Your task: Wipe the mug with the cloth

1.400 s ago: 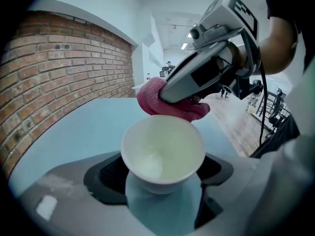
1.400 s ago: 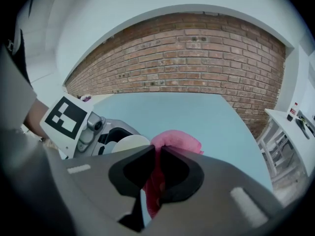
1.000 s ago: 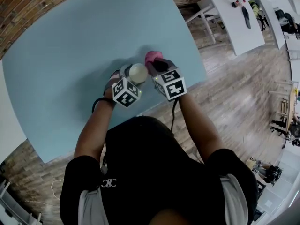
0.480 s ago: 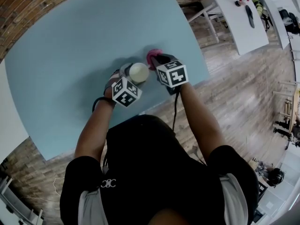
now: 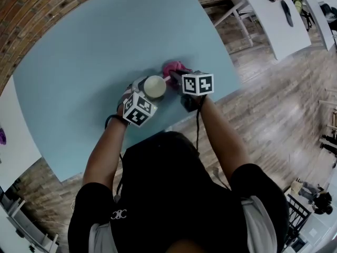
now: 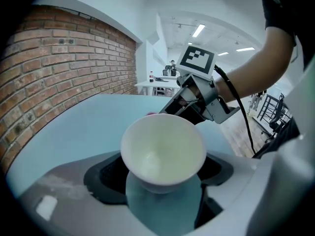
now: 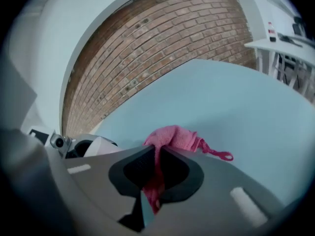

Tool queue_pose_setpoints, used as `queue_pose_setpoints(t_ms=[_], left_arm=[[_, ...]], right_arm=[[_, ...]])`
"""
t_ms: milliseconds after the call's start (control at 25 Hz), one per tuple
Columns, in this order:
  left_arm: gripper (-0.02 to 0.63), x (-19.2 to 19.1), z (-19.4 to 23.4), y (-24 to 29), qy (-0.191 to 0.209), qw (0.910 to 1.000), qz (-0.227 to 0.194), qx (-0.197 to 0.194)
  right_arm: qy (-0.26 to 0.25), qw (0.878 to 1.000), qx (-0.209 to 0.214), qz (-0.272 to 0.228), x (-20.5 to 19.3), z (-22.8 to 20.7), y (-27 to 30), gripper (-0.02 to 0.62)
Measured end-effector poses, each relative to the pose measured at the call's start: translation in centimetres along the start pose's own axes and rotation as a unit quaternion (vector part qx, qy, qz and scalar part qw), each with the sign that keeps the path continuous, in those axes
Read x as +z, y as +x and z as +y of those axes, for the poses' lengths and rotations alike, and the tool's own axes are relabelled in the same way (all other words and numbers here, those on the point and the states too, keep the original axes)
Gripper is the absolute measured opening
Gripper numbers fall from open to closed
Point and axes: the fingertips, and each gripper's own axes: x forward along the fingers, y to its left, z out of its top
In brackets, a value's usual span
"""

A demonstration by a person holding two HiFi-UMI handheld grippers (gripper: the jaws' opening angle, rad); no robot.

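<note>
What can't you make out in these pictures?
- Handle of the mug: left gripper view, the bowl faces the camera and may hide it.
- Lower end of the cloth: right gripper view, sunk between the jaws.
- Purple object: head view, cut off by the left edge.
- Items on the far white table: head view, too small.

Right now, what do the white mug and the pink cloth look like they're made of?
The mug looks like glazed ceramic: smooth and creamy white, with a soft shine and a thick rounded rim. Hard plastic can't be ruled out. The cloth looks like soft terry or microfibre fabric: its pink surface is fuzzy, it bunches into folds, and a thin loop sticks out at one end.
</note>
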Motion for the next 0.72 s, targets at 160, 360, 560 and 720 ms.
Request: queue_pose_setpoints(t_ms=[160, 360, 560, 720], left_arm=[[0.434, 0.1, 0.1, 0.3, -0.022, 0.9997, -0.001, 0.006], [0.436, -0.5, 0.5, 0.2, -0.05, 0.9986, -0.001, 0.019], [0.437, 0.3, 0.6, 0.6, -0.056, 0.9978, -0.003, 0.034], [0.437, 0.2, 0.6, 0.8, -0.061, 0.9976, 0.005, 0.033]], right_arm=[[0.13, 0.989, 0.068, -0.036, -0.1, -0.3, -0.1, 0.038], [0.182, 0.979, 0.079, -0.041, -1.0, -0.1, 0.3, 0.038], [0.194, 0.977, 0.075, -0.041, -2.4, 0.0, -0.2, 0.038], [0.152, 0.987, 0.056, -0.012, -3.2, 0.3, -0.3, 0.038]])
